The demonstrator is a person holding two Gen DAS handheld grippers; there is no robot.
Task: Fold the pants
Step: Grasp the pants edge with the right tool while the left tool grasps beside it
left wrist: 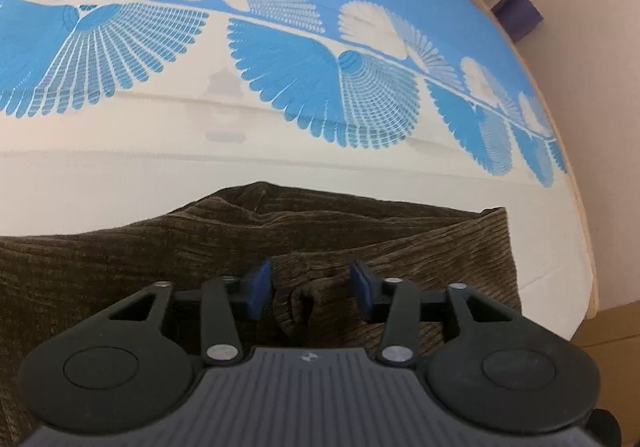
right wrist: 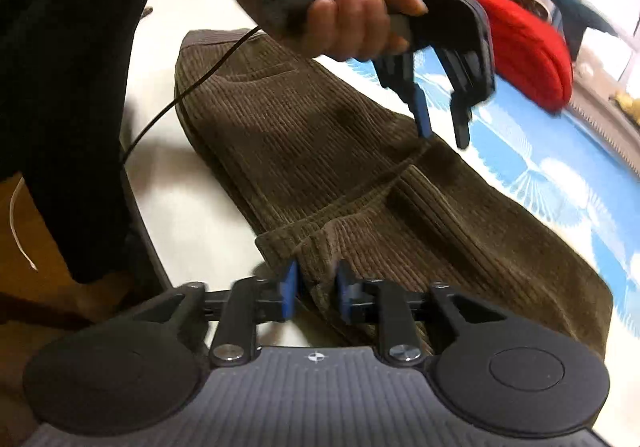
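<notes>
Nearest us, our right gripper (right wrist: 316, 289) straddles the pants' (right wrist: 320, 151) hem, jaws parted, pads apparently not pinching, the brown cords lying folded on the cloth (right wrist: 532, 163). Further on, our left gripper (right wrist: 442, 127) hovers released just above the fold's edge. We judge a fold just laid; next we need a fresh grip on both corners.

Left tongs (left wrist: 311, 289) pointed down at the brown corduroy pants (left wrist: 280, 239), blue pads (left wrist: 260, 287) standing apart. A bunched ridge of the fabric lay between the pads; contact with either pad could not be made out. Pants lay rumpled on a worktop covered by a white cloth with blue fan pattern (left wrist: 280, 59). A purple box (left wrist: 518, 13) sat beyond the worktop's right edge.
</notes>
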